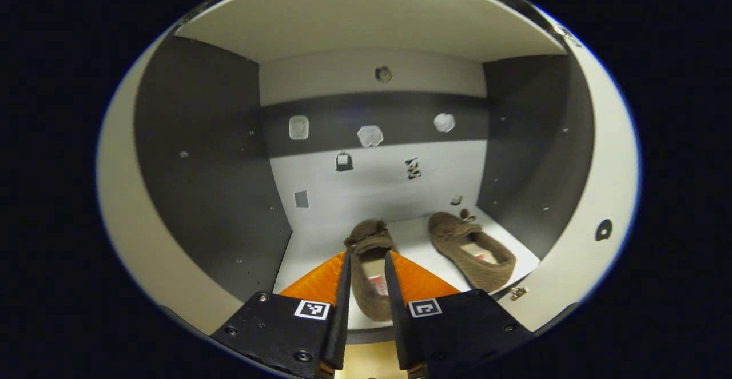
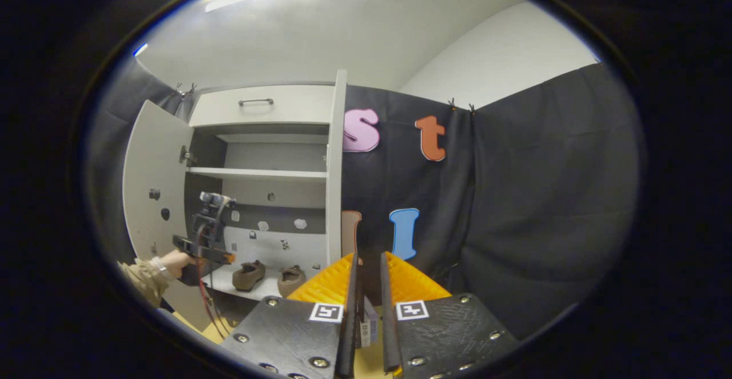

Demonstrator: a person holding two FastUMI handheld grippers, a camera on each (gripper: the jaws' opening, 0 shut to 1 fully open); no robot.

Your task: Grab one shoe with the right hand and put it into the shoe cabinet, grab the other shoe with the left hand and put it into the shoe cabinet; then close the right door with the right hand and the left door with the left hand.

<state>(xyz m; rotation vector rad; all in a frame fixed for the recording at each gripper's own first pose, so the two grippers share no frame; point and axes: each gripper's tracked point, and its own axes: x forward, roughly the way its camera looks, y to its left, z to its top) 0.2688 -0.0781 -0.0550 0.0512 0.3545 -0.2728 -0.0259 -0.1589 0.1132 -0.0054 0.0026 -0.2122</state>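
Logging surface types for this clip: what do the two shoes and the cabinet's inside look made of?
Both shoes look like soft brown suede or fleece: matte, fuzzy nap, tied bow on top. The cabinet looks like laminated board: smooth grey side walls with small fittings and a flat white shelf floor, though the core can't be told.

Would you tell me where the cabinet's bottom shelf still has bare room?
Bare floor lies between the left wall and the left shoe, and behind both shoes to the back wall. It is crowded between the left shoe and the right shoe, which nears the right wall.
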